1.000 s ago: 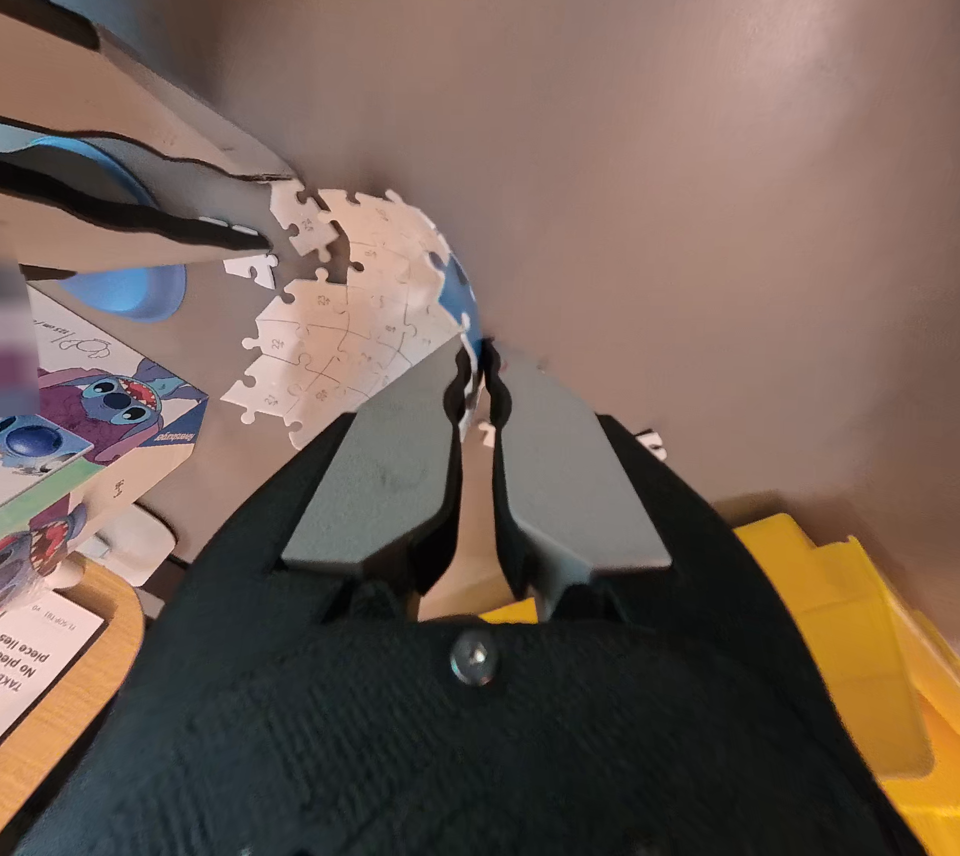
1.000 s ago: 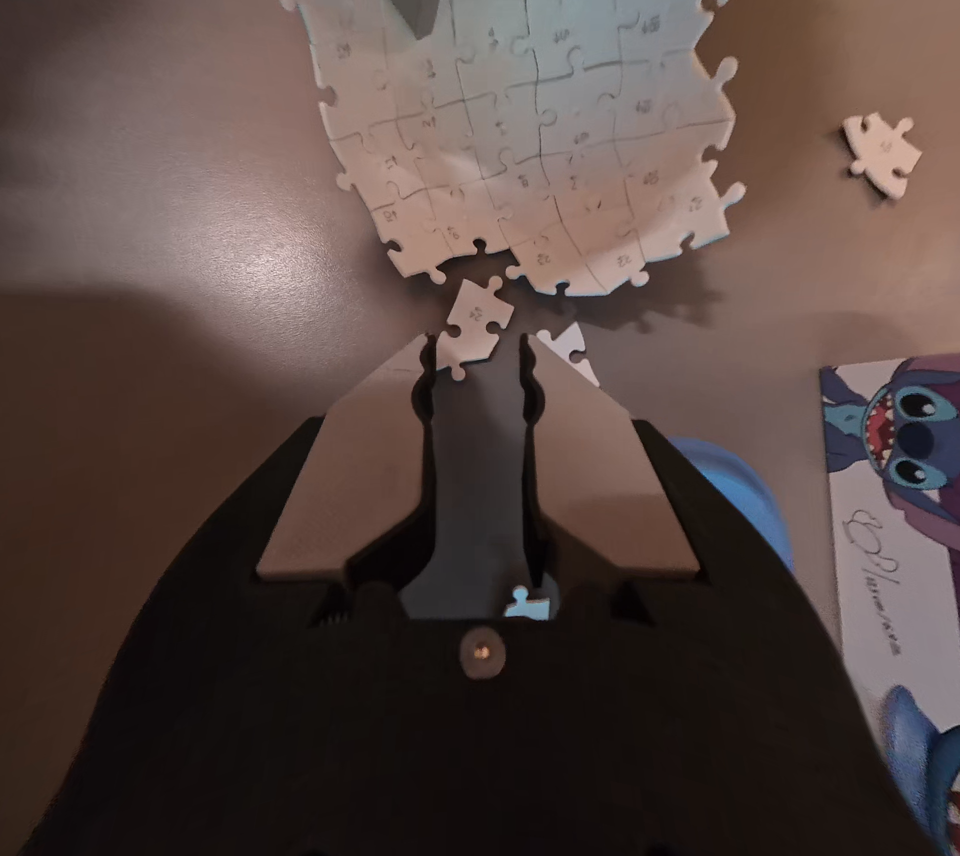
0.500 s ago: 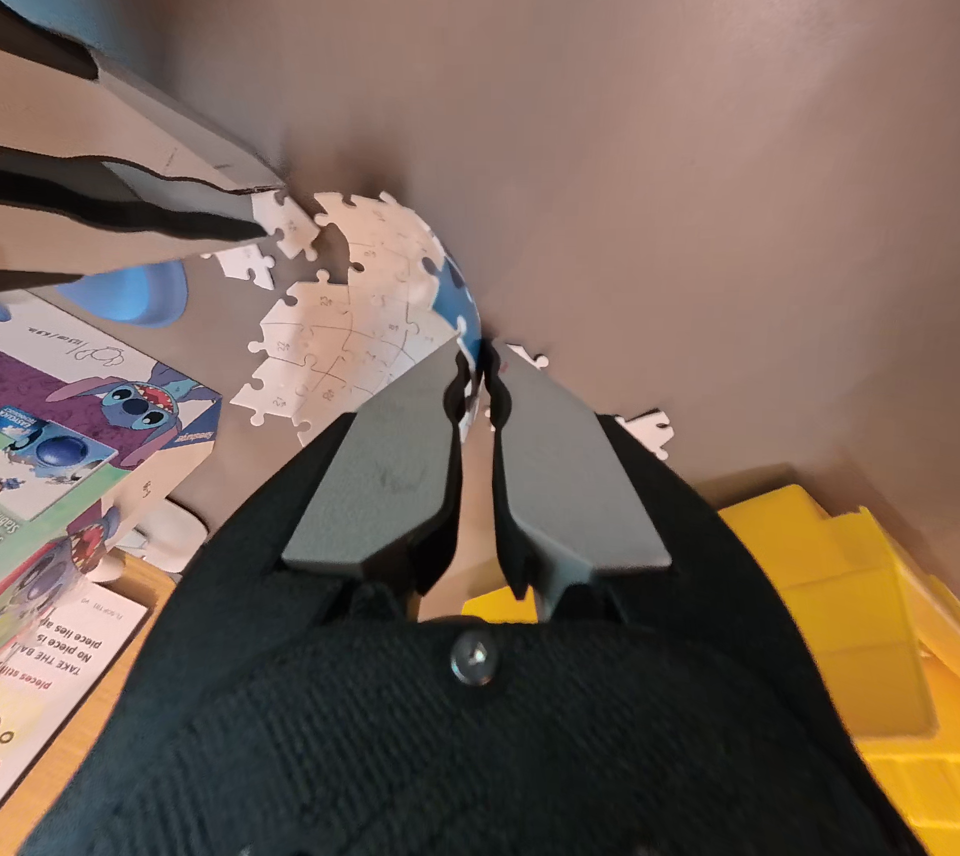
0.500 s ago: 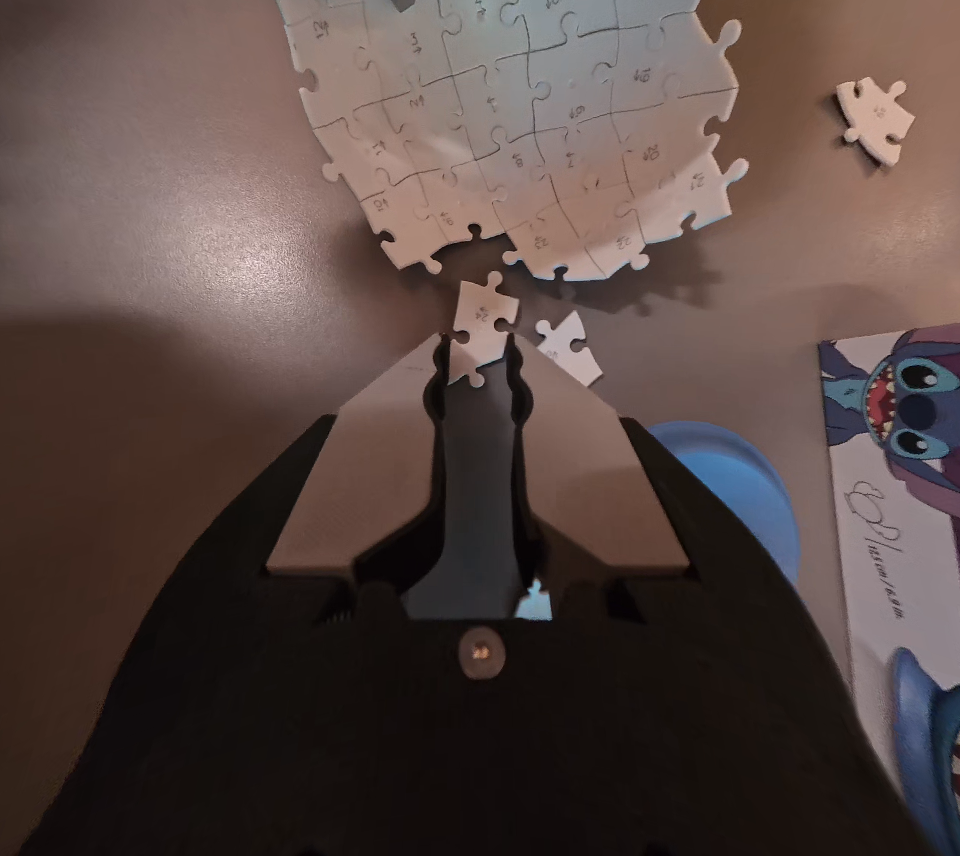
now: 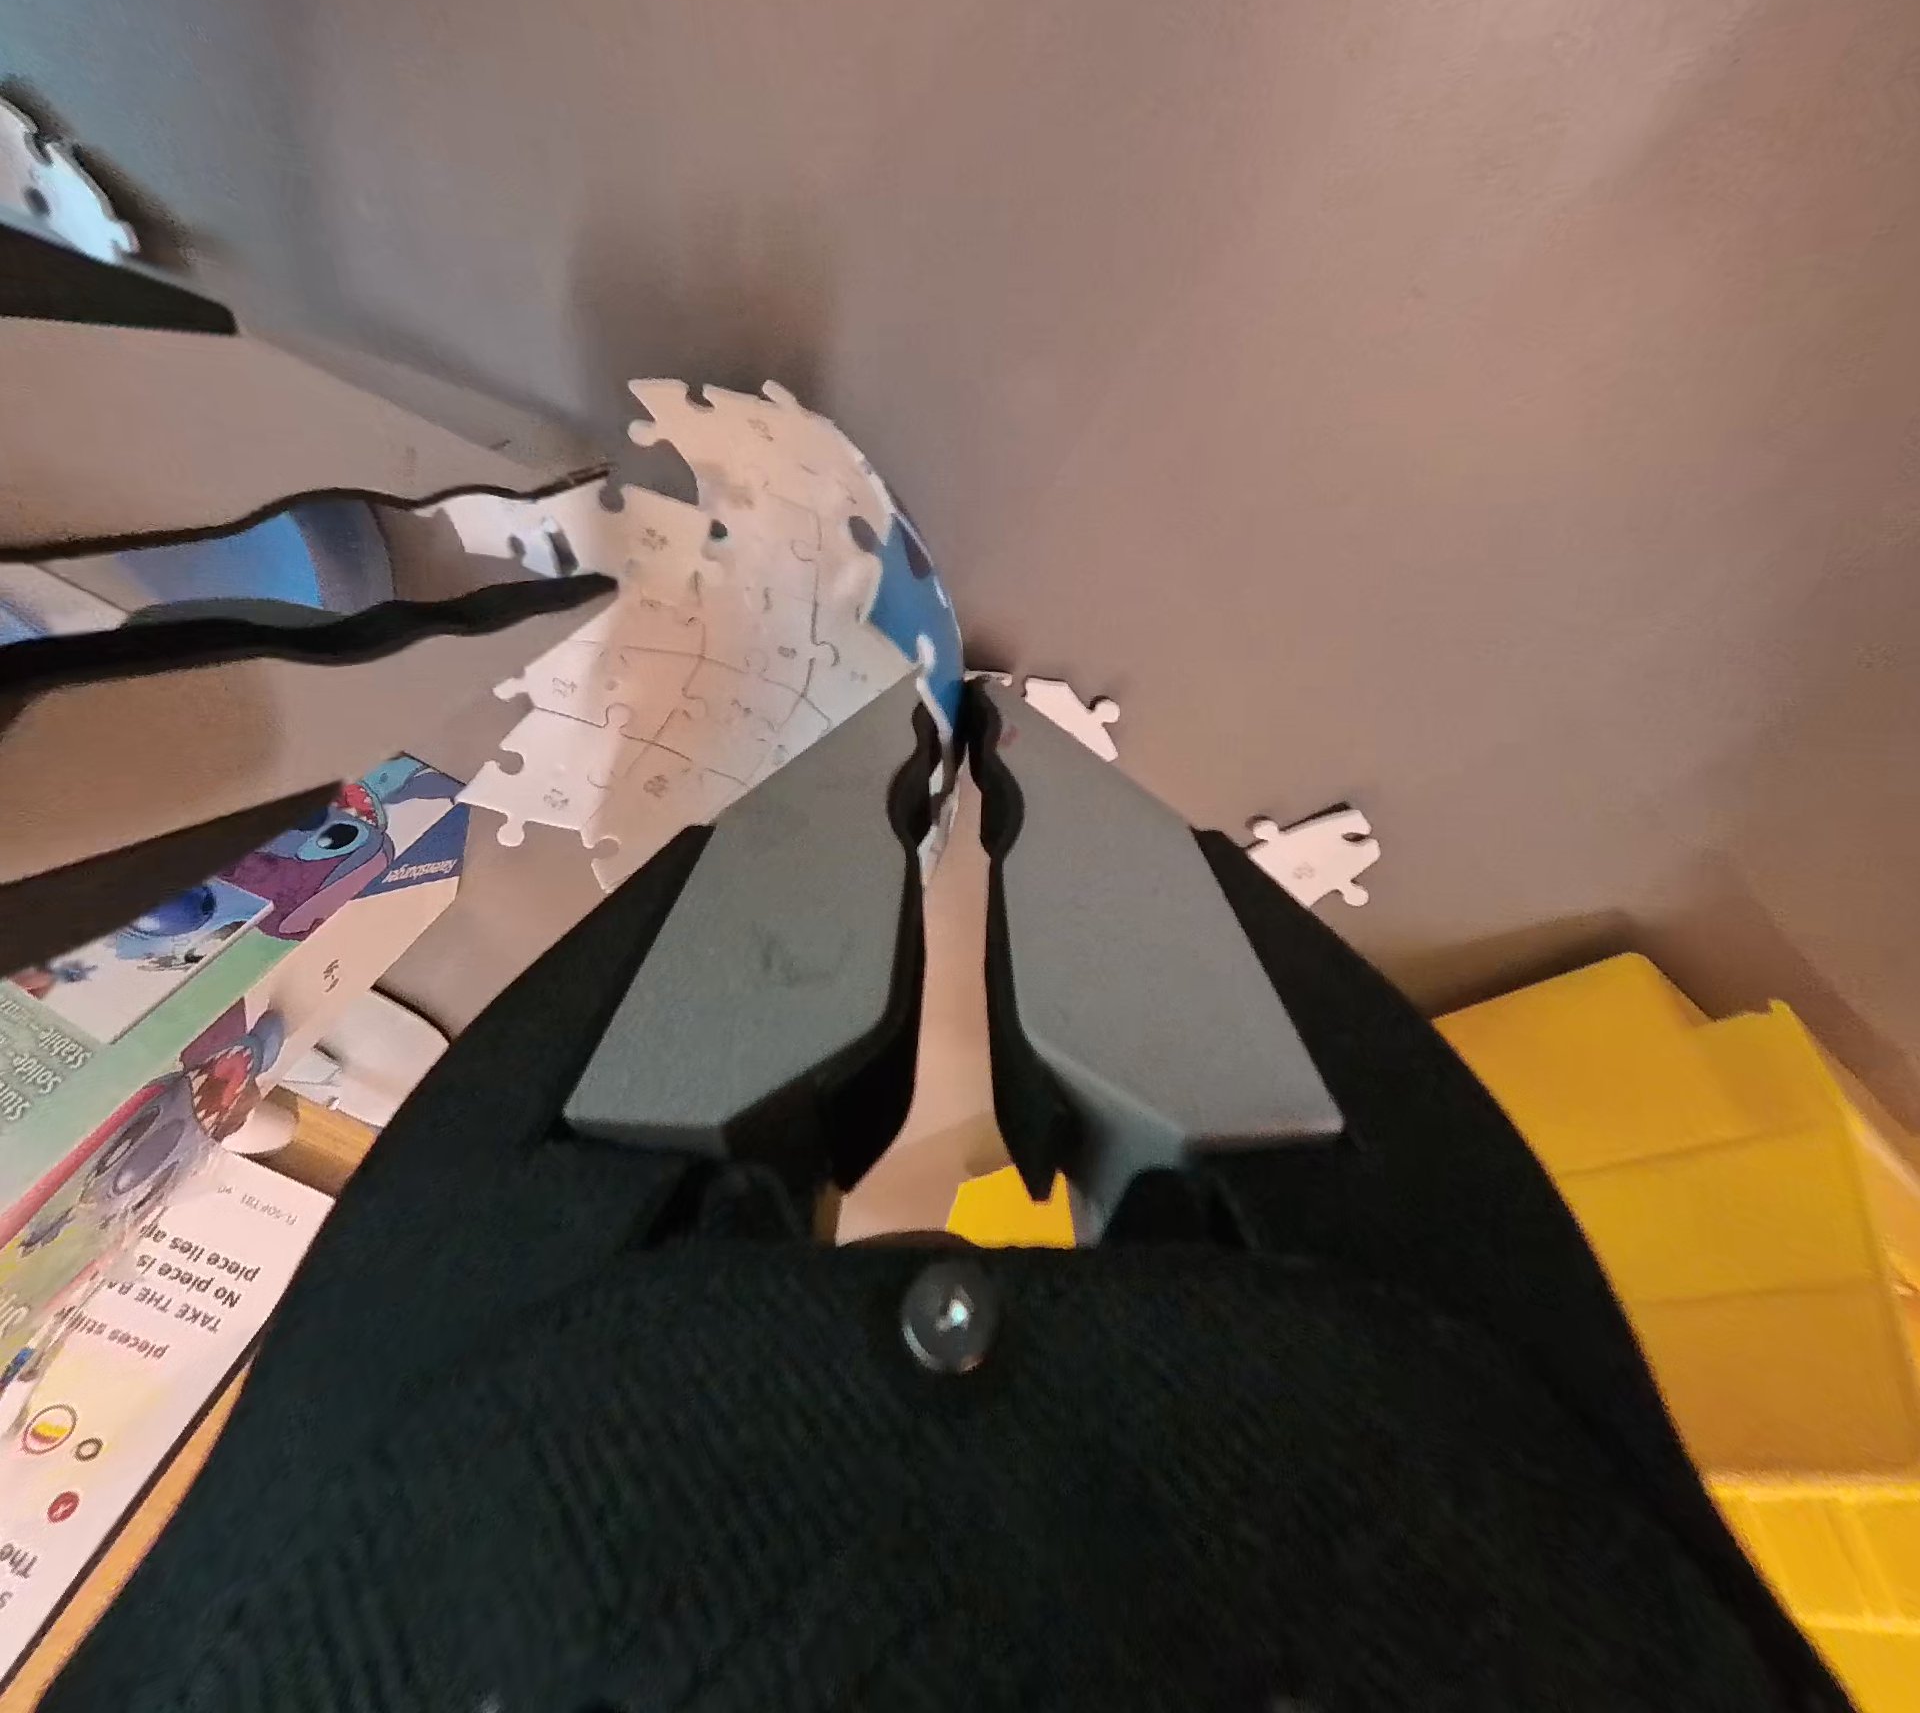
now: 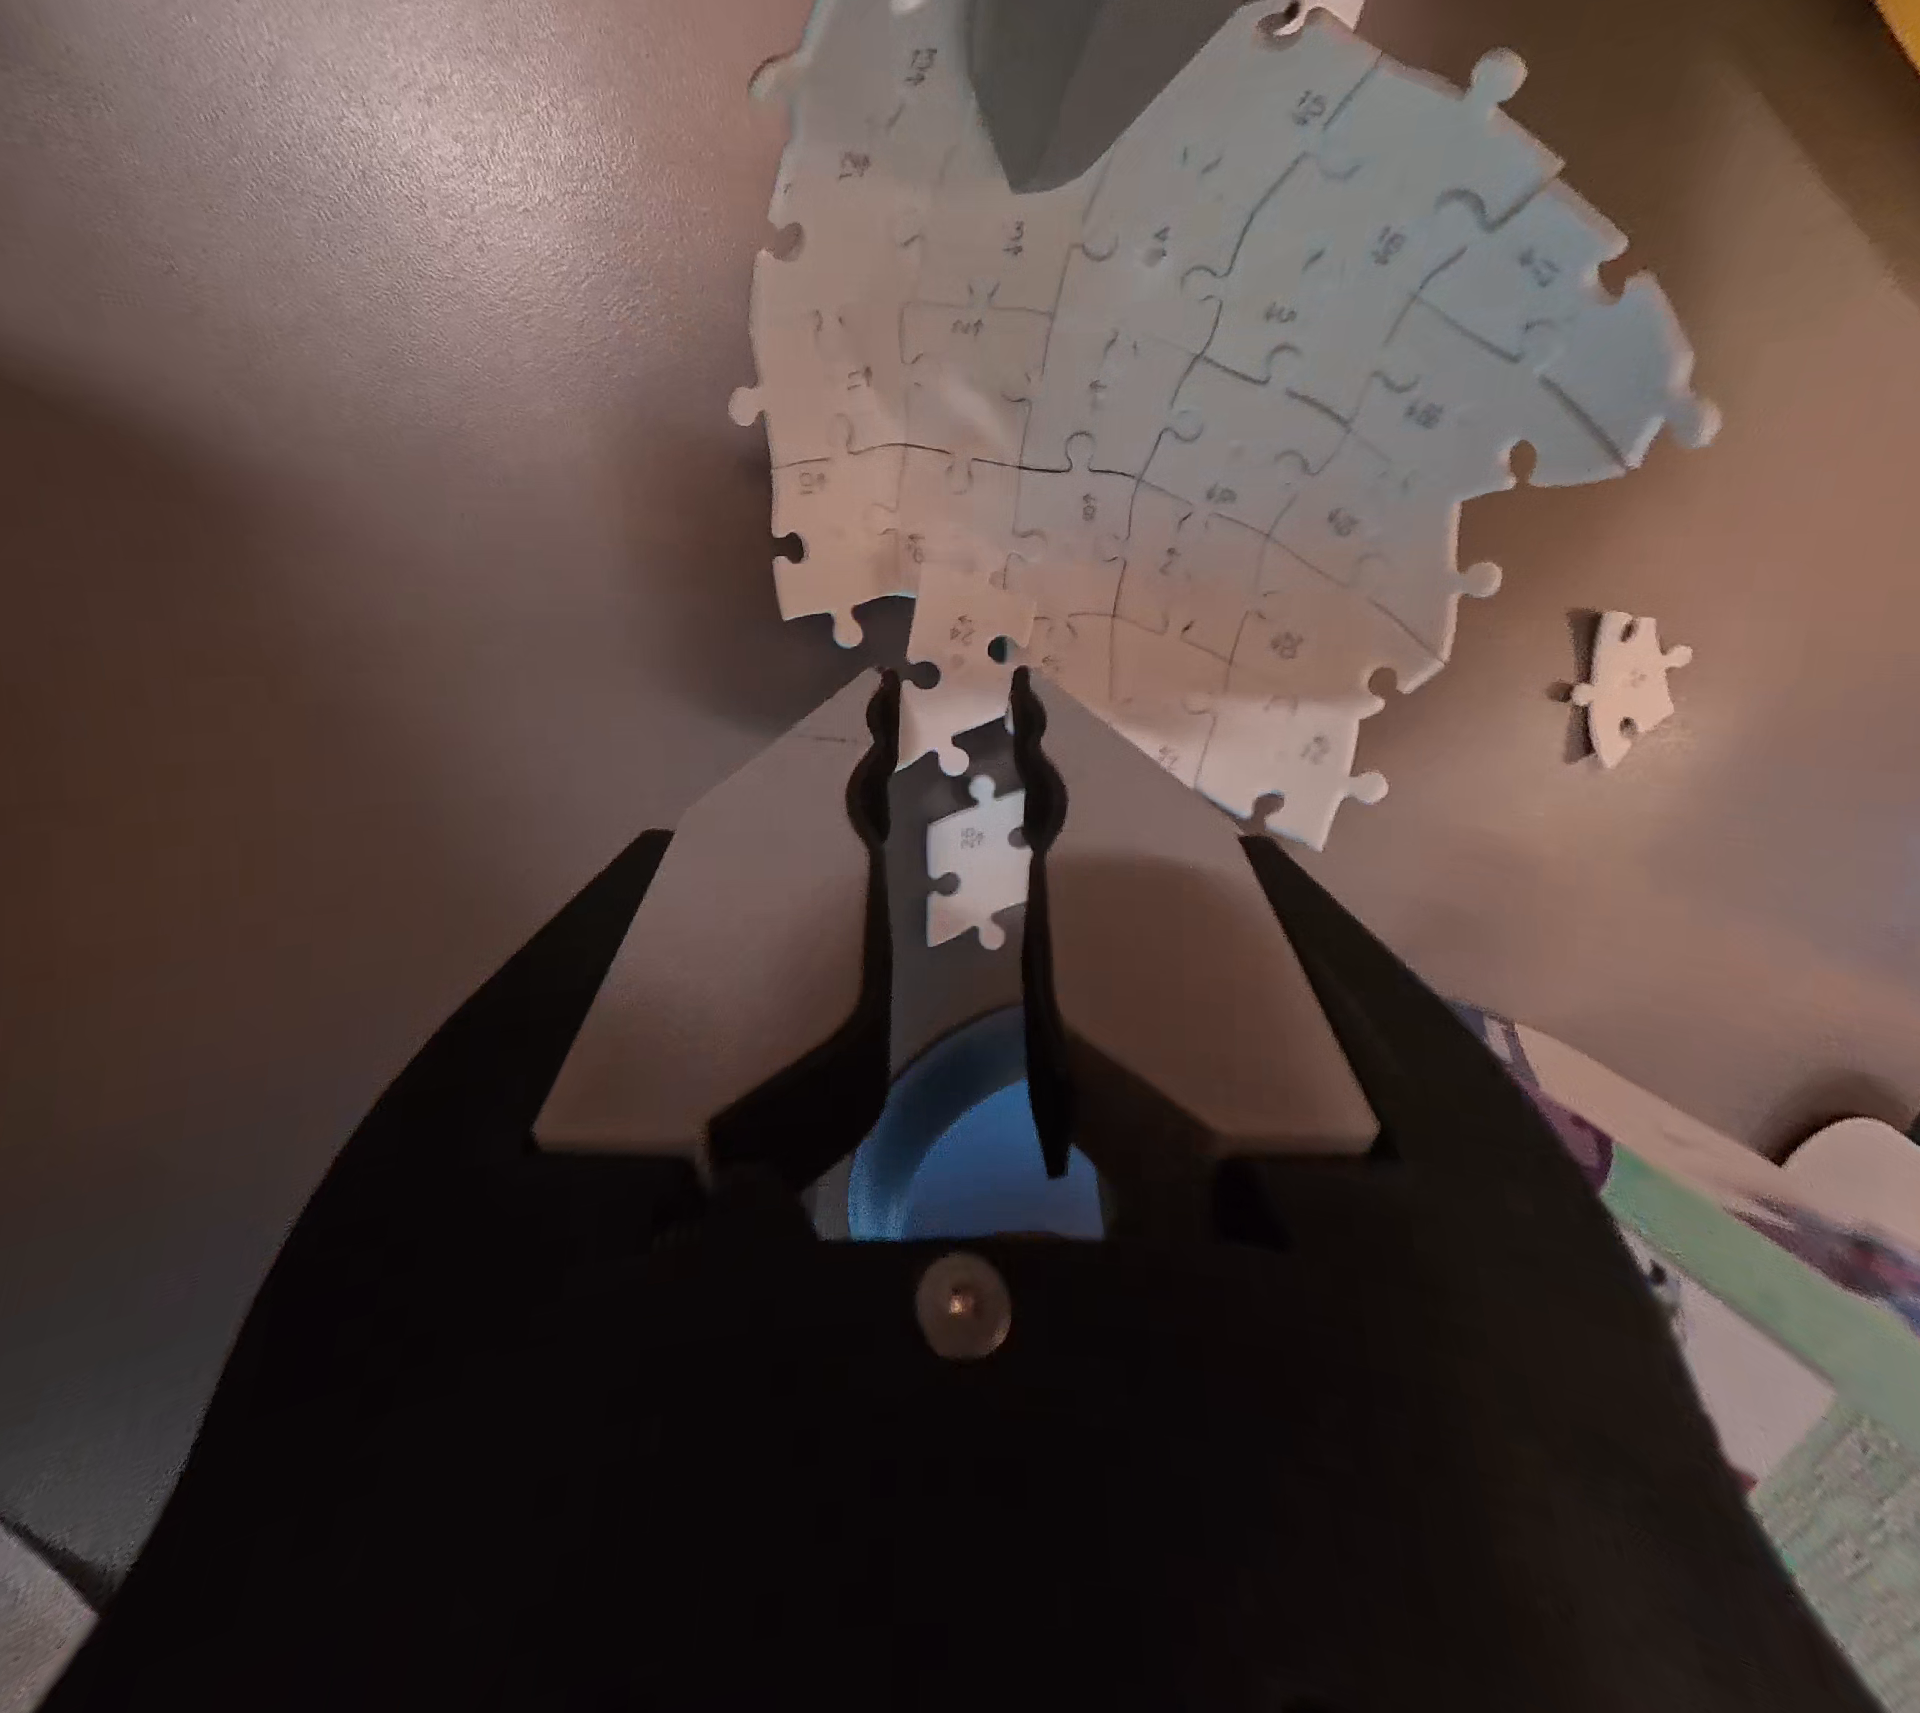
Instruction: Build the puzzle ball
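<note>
The partly built puzzle ball shell (image 5: pixel 727 624) is white inside and blue outside. My left gripper (image 5: pixel 951 707) is shut on its rim and holds it up over the grey table. In the right wrist view the shell (image 6: pixel 1195 375) fills the upper middle, with a left finger (image 6: pixel 1039 105) over its top. My right gripper (image 6: pixel 954 681) is shut on a white puzzle piece (image 6: pixel 935 718) and holds it against the shell's lower edge. In the left wrist view the right gripper (image 5: pixel 608 531) reaches in from the left.
Loose white pieces lie on the table (image 6: pixel 977 874) (image 6: pixel 1626 687) (image 5: pixel 1314 853) (image 5: pixel 1070 713). A blue round stand (image 6: pixel 966 1133) sits under my right gripper. The puzzle box (image 5: pixel 312 884) and a printed sheet (image 5: pixel 156 1300) lie at the left, a yellow bin (image 5: pixel 1662 1196) at the right. There is about 8 cm between the tips of the two grippers.
My right gripper has carried its piece forward, from just short of the shell to touching its lower edge. The shell has turned and shifted right in the right wrist view. The left grip is unchanged.
</note>
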`<state>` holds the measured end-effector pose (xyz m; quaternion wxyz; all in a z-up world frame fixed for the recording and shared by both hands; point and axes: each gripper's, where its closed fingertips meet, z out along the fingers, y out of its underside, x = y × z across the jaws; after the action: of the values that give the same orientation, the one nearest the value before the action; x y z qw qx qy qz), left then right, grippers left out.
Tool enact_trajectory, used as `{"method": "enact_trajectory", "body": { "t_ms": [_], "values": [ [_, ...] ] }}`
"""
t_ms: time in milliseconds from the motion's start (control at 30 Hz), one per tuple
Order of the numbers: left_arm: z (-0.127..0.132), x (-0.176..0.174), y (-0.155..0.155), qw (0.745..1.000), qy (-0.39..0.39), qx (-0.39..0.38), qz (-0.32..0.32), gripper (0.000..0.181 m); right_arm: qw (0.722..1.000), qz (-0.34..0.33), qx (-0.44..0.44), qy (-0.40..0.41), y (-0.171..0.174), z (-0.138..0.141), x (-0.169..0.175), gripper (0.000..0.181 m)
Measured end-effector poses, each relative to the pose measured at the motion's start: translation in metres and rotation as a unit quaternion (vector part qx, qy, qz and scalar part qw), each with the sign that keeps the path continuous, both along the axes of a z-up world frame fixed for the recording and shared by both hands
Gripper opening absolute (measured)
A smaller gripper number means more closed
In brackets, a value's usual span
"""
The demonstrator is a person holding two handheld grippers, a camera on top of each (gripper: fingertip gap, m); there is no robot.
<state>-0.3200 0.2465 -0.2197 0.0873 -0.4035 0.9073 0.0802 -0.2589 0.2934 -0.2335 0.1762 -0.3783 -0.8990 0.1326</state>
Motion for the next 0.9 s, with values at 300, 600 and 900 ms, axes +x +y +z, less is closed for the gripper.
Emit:
{"method": "enact_trajectory", "body": {
  "t_ms": [300, 600, 900],
  "values": [
    [-0.001, -0.001, 0.005, 1.000, -0.007, 0.000, 0.017, 0.004, 0.998, 0.025, 0.003, -0.053, 0.001, -0.011, -0.005, 0.018],
    [0.011, 0.005, 0.004, 0.991, -0.095, 0.003, 0.099, 0.049, 0.998, 0.014, -0.004, -0.054, 0.000, -0.015, -0.006, 0.018],
    [-0.006, 0.007, 0.008, 0.991, -0.082, 0.049, 0.091, 0.010, 0.999, -0.007, -0.013, -0.039, -0.003, -0.015, -0.007, 0.018]
  ]
}}
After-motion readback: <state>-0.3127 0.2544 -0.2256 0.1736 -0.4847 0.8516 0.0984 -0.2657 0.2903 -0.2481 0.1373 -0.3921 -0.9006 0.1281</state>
